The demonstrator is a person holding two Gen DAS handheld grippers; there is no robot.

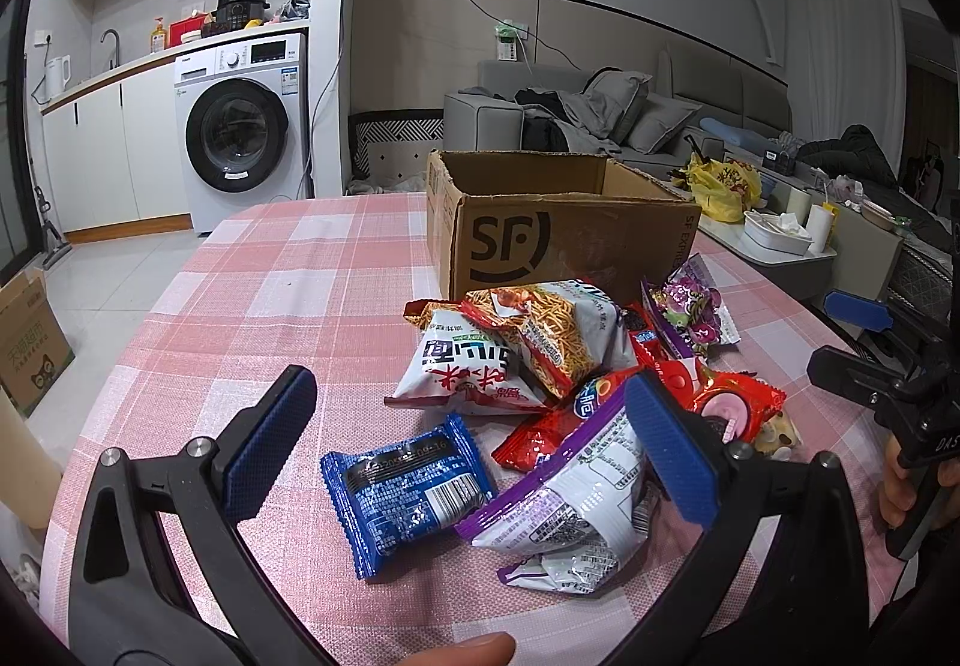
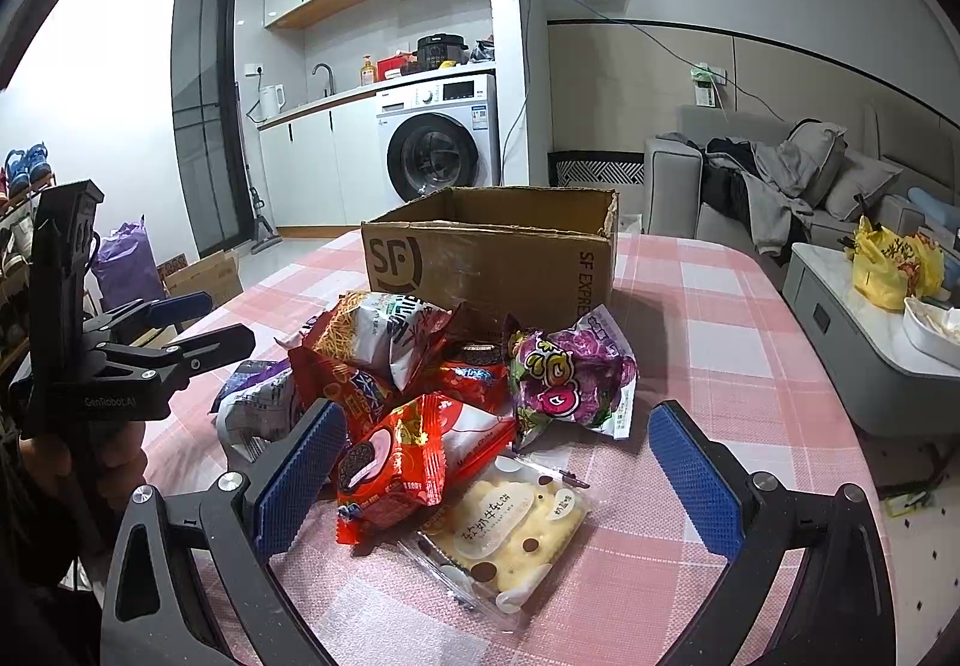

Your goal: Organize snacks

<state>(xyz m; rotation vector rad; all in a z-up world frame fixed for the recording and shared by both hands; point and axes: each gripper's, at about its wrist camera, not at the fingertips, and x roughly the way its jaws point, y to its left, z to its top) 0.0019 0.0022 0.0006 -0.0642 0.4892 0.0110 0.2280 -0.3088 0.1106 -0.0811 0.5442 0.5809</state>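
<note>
A pile of snack packets lies on the pink checked tablecloth in front of an open cardboard box, which also shows in the right wrist view. My left gripper is open above a blue packet and a purple-white packet. My right gripper is open above a red packet and a clear-wrapped yellow pastry. A purple candy bag and a noodle snack bag lie nearer the box. The box's inside is hidden.
A low white side table with a yellow bag stands right of the table. A grey sofa is behind it. A washing machine and a floor carton are to the left.
</note>
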